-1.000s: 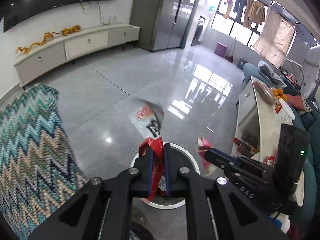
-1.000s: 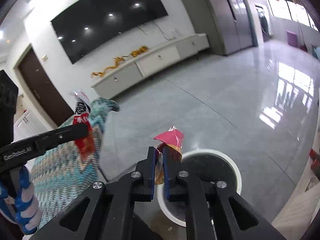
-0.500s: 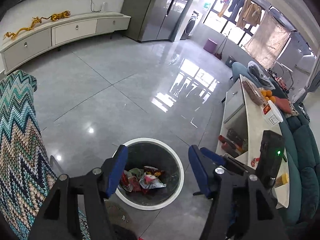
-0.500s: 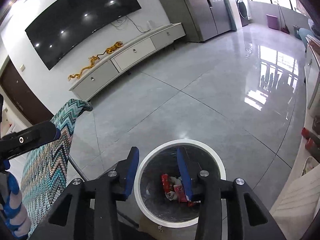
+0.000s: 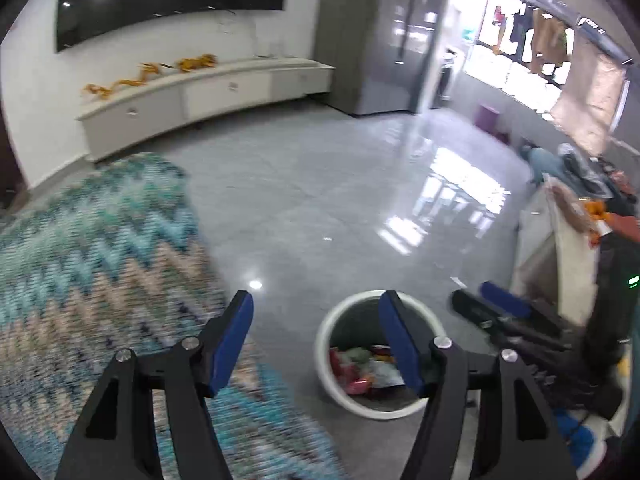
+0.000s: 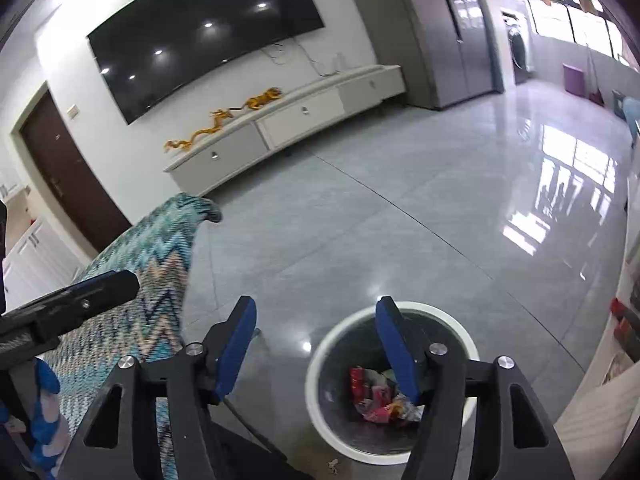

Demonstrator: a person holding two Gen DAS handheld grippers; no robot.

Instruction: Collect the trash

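Round white-rimmed trash bin (image 6: 320, 416) standing upright on glossy grey floor tiles (image 6: 400, 220), mouth facing up, dark inside. Crumpled wrappers (image 6: 380, 398) in red, pink and white heaped at the bottom, no clear long axis to the pile.

Left gripper (image 5: 316, 344) spread wide with nothing between its blue pads (image 5: 230, 344), hovering above and left of the bin (image 5: 326, 364); wrappers (image 5: 360, 370) visible past its right finger. Right gripper (image 6: 316, 346) likewise spread wide and carrying nothing, above the bin.

Zigzag-patterned teal and beige throw (image 6: 148, 280) draped just left of the bin, blurred in the left view. White TV cabinet (image 6: 296, 124) along the far wall under a dark television (image 6: 200, 28), well apart. Pale counter edge (image 5: 560, 256) to the right.
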